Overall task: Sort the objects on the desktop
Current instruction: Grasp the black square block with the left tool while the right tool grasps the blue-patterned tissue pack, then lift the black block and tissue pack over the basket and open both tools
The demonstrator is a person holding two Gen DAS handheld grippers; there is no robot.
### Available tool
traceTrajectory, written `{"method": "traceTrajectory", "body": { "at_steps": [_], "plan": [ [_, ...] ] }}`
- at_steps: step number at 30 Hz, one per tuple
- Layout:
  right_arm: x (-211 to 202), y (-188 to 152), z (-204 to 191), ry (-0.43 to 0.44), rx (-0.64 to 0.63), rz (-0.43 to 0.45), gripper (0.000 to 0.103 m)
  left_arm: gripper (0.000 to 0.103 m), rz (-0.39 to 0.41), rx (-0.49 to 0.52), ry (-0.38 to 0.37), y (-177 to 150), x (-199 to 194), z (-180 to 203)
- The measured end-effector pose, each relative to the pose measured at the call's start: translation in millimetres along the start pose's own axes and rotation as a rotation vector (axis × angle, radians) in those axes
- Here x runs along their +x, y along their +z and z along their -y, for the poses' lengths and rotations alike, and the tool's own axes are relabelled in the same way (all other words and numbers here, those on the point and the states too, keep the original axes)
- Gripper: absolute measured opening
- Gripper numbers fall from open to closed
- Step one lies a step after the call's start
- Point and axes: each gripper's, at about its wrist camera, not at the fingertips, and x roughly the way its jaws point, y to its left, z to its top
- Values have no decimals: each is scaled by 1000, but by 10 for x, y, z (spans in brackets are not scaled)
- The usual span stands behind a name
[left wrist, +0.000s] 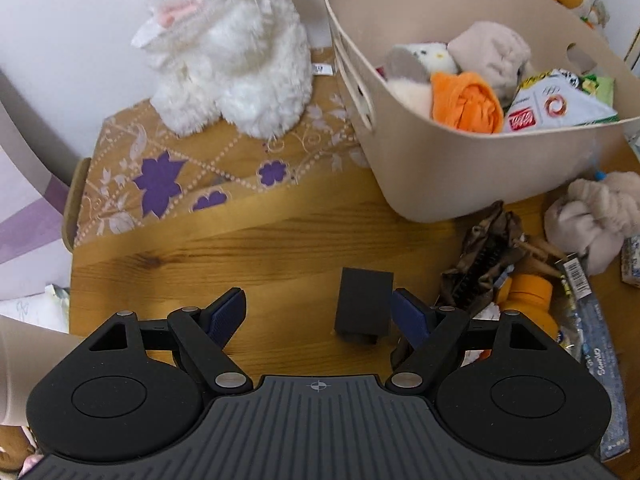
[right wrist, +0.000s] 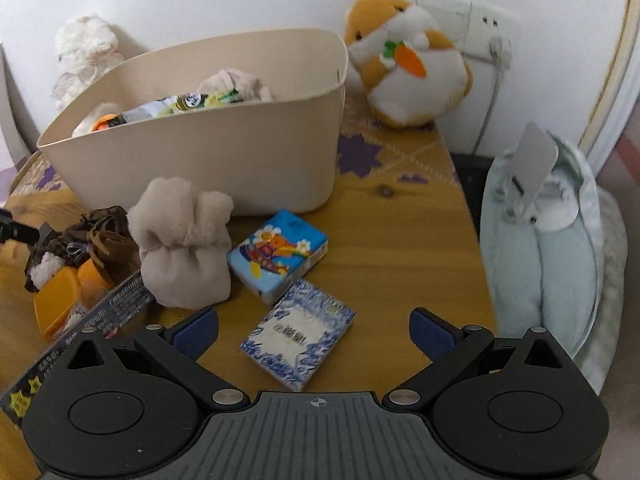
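Note:
A small black box (left wrist: pixel 363 306) stands on the wooden table (left wrist: pixel 248 248), inside the span of my open left gripper (left wrist: pixel 318 314) and close to its right finger (left wrist: pixel 410 314). The beige bin (left wrist: pixel 472 168) beyond holds plush toys, an orange cloth (left wrist: pixel 466 104) and packets. My right gripper (right wrist: pixel 314 328) is open above a blue-and-white patterned pack (right wrist: pixel 298 340). A blue cartoon tissue pack (right wrist: pixel 278 256) and a beige plush pouch (right wrist: pixel 182 240) lie just ahead of it. The same bin (right wrist: pixel 224 164) stands behind them.
A white plush rabbit (left wrist: pixel 228 48) sits at the back left on a patterned cloth (left wrist: pixel 160 176). A brown crumpled bag (left wrist: pixel 484 256), an orange bottle (left wrist: pixel 528 300) and a dark flat packet (right wrist: pixel 80 336) crowd the pile. A hamster plush (right wrist: pixel 408 64) and a pale blue cushion (right wrist: pixel 540 256) stand right.

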Motion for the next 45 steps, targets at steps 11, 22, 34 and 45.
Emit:
{"method": "traceTrajectory", "body": {
  "at_steps": [11,22,34,45],
  "plan": [
    [239,-14,-115,-33,43,-58,96,81,-52,-10,-7,15,240,25],
    [319,-24,-148,-37,43,-88,74,46,-92,-34,-42,-22,367,23],
    [236,-108,-69,-33,49,-91,43,32,-94,-72,-64,-125,266,-45],
    [60,-136,71,-21,44,-64,43,32,-54,-111,-75,-195,56,-133]
  ]
}}
